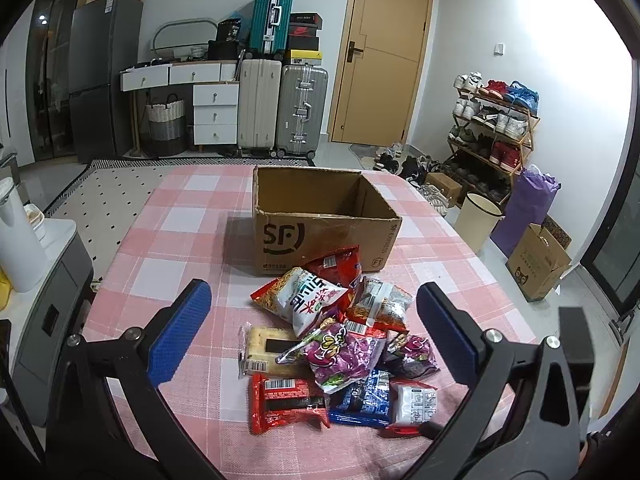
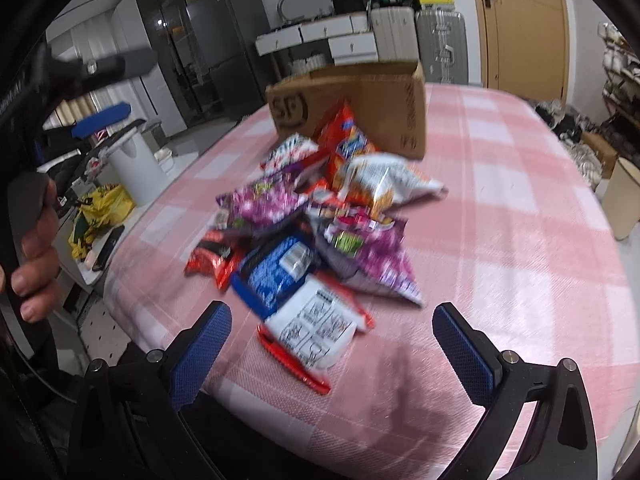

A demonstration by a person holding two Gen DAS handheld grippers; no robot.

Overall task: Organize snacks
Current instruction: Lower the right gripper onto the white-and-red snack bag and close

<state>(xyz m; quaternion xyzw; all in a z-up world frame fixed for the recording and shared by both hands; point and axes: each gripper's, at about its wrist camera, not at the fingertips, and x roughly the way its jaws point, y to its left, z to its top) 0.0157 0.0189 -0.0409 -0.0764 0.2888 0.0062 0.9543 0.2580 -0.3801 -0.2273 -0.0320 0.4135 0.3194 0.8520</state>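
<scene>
Between the spread blue pads of my left claw lies the heap of snack packets, on the pink checked tablecloth. That claw is released and grips nothing. Just past the heap, farther ahead of the claw, I see the open cardboard box; a red bag leans against its front wall. Closest to the claw's base sit a red wrapper and a dark blue packet, with a purple bag on top of them.

My right claw is likewise released, holding nothing. A white-labelled packet lies just ahead, between its pads, and the rest of the heap stretches beyond it toward the box. This view is blurred. Far left of that claw I see a hand gripping the left tool's handle.
</scene>
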